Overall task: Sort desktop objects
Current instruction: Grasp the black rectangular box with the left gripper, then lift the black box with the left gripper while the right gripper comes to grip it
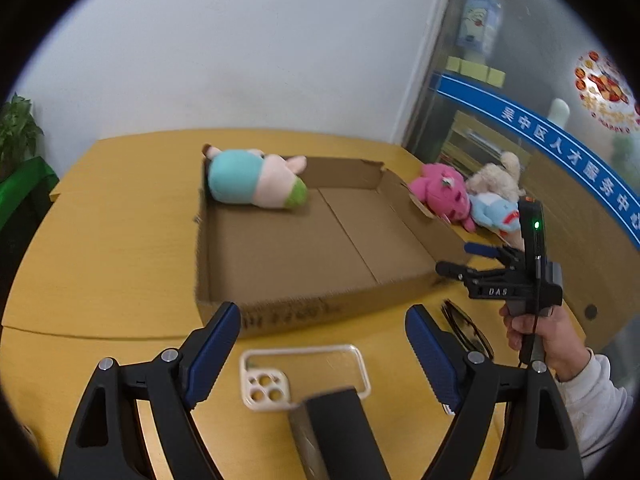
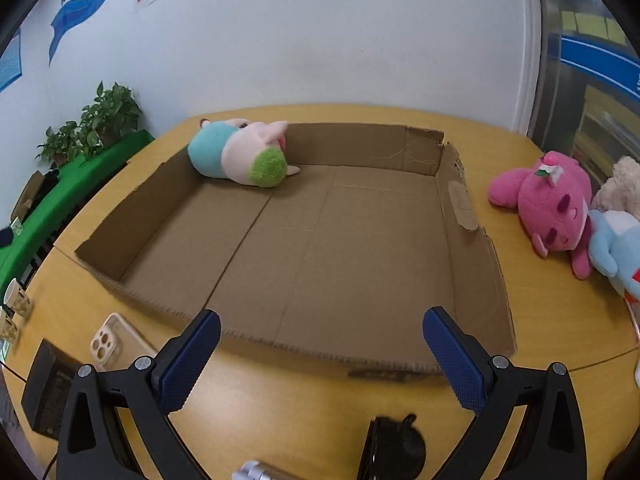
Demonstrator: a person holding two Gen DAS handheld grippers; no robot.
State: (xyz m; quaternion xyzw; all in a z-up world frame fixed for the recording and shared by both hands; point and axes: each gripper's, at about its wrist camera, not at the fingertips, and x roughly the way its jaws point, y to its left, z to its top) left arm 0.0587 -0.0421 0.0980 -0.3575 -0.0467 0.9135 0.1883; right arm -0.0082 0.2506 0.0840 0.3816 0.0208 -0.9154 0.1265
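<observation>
left tool (image 1: 322,334) spread wide | right tool (image 2: 322,340) spread wide

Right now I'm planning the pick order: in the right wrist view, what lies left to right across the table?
Black rectangular power adapter → clear phone case → shallow brown cardboard box → pink plush toy → light blue plush toy.
</observation>
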